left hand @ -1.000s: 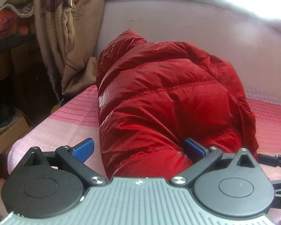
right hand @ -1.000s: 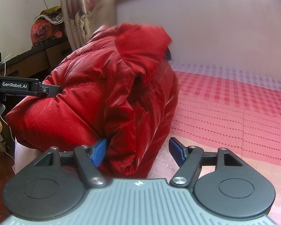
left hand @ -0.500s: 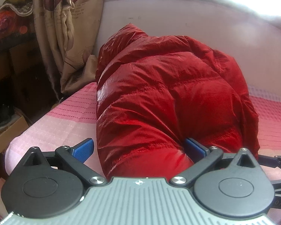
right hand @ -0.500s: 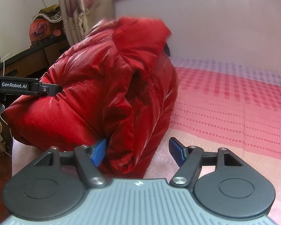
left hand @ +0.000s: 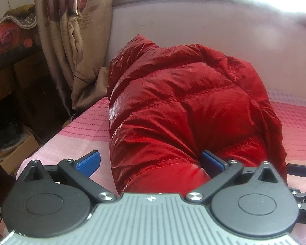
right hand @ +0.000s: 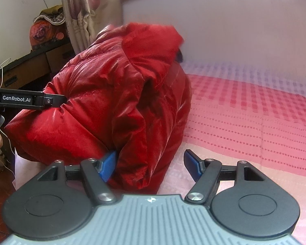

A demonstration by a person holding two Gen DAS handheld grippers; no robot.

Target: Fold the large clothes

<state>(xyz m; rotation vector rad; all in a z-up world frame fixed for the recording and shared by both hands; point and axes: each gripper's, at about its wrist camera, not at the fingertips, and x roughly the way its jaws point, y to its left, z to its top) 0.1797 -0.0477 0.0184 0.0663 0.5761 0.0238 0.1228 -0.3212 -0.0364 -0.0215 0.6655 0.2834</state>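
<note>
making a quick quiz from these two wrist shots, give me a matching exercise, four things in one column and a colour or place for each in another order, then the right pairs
Things:
1. puffer jacket
2. bedspread
3. curtain
4. gripper pads

Colours or places:
A. blue, at the tips of the black fingers
B. glossy red, bundled up on the bed
C. beige with a dark floral print, hanging left of the jacket
D. pink with rows of dots, lying under the jacket

Right pairs: 1-B, 2-D, 3-C, 4-A
</note>
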